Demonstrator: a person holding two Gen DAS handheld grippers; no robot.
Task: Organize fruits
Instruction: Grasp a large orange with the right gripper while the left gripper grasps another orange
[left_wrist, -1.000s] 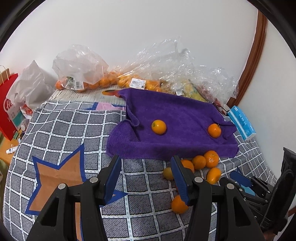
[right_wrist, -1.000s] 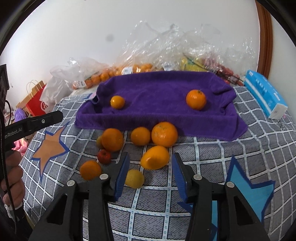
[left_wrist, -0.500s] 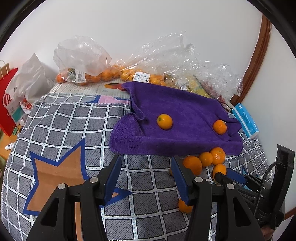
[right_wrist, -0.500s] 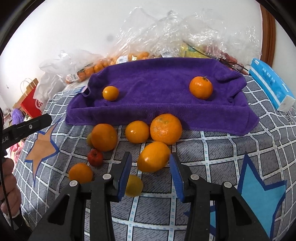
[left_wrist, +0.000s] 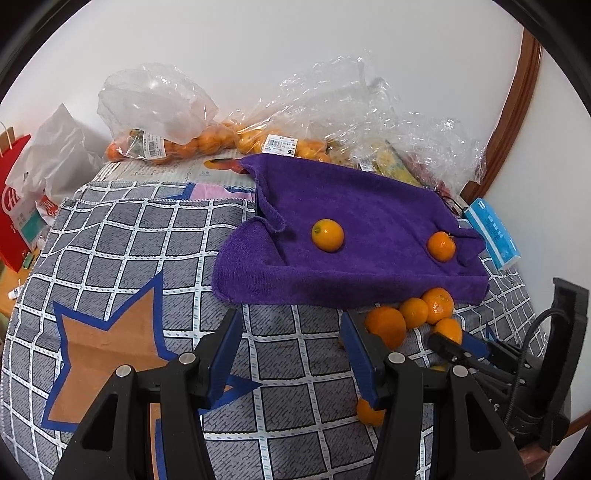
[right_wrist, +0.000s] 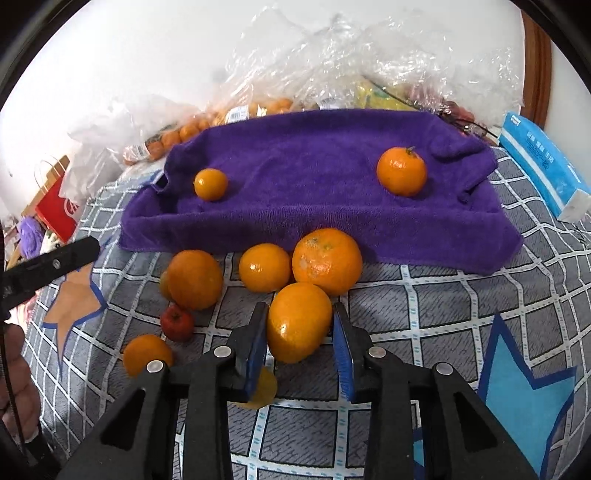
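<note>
In the lower middle of the right wrist view, our right hand-held gripper (right_wrist: 300, 334) has just been closing around an oval orange (right_wrist: 298, 322) on the checked table (right_wrist: 436, 306), and its blue pads seem to touch the fruit's sides. The purple towel (right_wrist: 317, 177) above carries two small oranges. Our left hand-held gripper (left_wrist: 291, 345) stands released, holding nothing.
</note>
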